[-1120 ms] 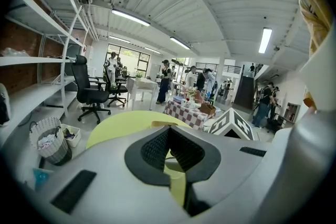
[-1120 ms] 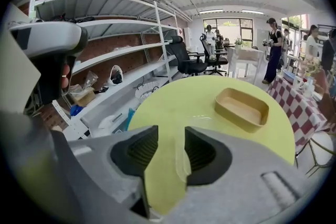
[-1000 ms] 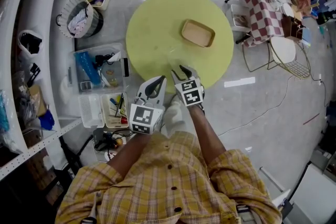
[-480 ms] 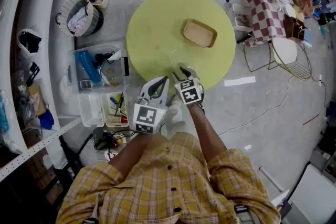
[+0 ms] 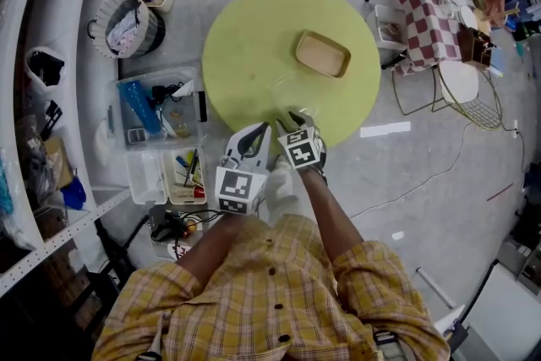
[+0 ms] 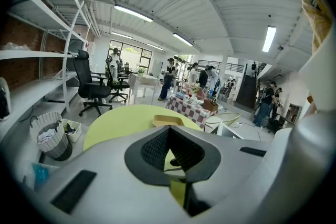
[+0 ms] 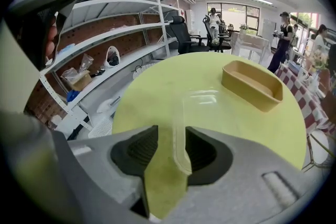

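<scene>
The right gripper (image 7: 170, 136) has its jaws apart around the near edge of the clear plastic piece (image 7: 202, 99) lying on the yellow table (image 7: 147, 86) short of the tray (image 7: 252, 86), so I'd close them slowly and squarely there, while the left gripper (image 6: 168, 131) hangs alongside, tips together.

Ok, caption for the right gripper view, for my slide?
Right gripper, jaws apart around a clear plastic edge on the yellow table; tan tray beyond.

Two grippers: left gripper (image 5: 254, 134), right gripper (image 5: 292, 119). One round table (image 5: 245, 46), one wooden tray (image 5: 321, 53), one basket (image 5: 123, 24).
</scene>
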The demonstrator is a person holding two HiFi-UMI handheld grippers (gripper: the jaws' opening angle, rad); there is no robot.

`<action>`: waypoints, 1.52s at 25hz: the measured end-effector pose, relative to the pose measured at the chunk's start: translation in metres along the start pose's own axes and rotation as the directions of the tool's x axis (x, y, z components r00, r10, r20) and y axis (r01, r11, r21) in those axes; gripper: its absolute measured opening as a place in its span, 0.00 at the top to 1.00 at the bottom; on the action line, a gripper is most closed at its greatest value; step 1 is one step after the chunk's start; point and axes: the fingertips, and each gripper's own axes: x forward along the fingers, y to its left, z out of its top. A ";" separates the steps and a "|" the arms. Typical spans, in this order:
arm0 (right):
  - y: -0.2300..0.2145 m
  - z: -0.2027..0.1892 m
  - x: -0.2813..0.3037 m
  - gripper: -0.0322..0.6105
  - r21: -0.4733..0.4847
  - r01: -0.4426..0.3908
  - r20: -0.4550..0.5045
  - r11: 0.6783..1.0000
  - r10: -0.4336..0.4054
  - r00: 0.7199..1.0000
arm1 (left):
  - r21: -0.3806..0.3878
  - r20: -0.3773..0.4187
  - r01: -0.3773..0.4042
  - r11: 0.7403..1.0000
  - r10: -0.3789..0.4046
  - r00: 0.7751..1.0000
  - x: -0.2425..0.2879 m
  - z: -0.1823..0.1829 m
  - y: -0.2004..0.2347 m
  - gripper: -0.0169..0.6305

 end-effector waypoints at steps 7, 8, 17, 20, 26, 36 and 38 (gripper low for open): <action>-0.005 -0.005 0.008 0.70 0.007 -0.005 -0.017 1.000 0.006 1.000 | 0.005 -0.003 0.007 1.000 -0.007 1.000 0.007 -0.002 -0.003 0.97; -0.005 -0.005 0.009 0.70 0.008 -0.007 -0.019 1.000 0.007 1.000 | 0.005 -0.004 0.007 1.000 -0.007 1.000 0.007 -0.002 -0.003 0.97; -0.010 -0.002 0.017 0.71 0.044 -0.014 -0.009 0.999 0.014 1.000 | 0.009 -0.016 0.008 1.000 -0.008 1.000 0.011 -0.006 -0.002 0.97; -0.013 -0.001 0.019 0.71 0.018 -0.015 -0.010 1.000 0.015 1.000 | 0.010 -0.021 0.010 1.000 -0.009 1.000 0.013 -0.008 -0.003 0.97; -0.008 -0.003 0.023 0.71 0.059 -0.036 -0.026 0.998 0.037 0.999 | 0.010 -0.024 0.009 1.000 -0.009 1.000 0.013 -0.007 -0.001 0.97; -0.014 -0.005 0.025 0.79 0.087 -0.024 -0.027 0.996 0.026 0.999 | 0.006 -0.030 0.009 1.000 -0.009 1.000 0.015 -0.012 0.002 0.97; -0.015 -0.005 0.025 0.79 0.064 -0.022 -0.034 0.998 0.024 0.999 | 0.009 -0.032 0.010 1.000 -0.010 0.999 0.016 -0.012 0.002 0.97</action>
